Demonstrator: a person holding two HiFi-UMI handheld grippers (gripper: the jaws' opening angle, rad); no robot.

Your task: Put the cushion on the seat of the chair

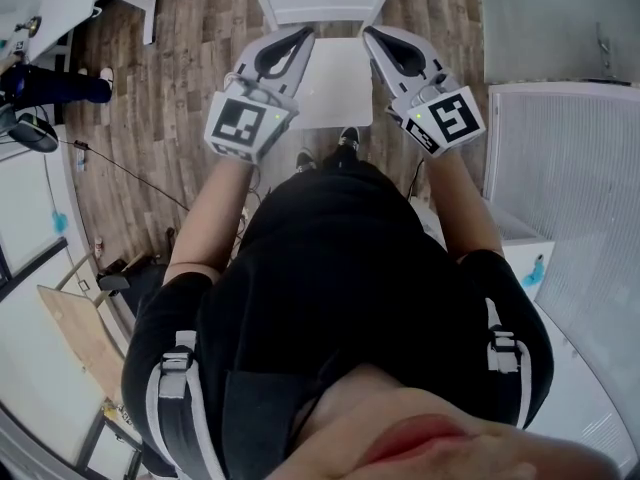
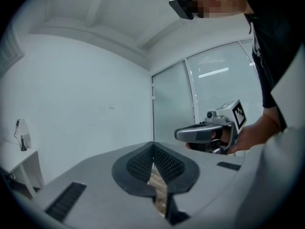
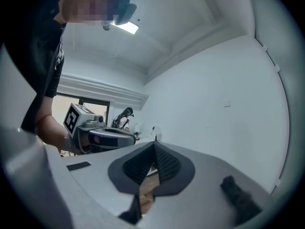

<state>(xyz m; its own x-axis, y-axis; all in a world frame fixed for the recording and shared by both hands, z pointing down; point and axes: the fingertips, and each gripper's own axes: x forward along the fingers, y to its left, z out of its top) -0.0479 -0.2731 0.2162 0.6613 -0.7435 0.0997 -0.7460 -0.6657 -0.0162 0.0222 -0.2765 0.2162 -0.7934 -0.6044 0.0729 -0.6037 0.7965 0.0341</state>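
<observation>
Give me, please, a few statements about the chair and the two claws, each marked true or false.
1. The left claw and the right claw are both shut and empty. True.
2. A cushion already lies on the chair. False: its seat is bare, and no cushion is in view.
3. The chair stands on a wooden floor. True.
4. The chair is black. False: it is white.

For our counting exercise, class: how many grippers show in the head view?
2. The left gripper is over the left edge of the white chair, and the right gripper is over its right edge. Both are shut and empty. None seems hidden.
</observation>
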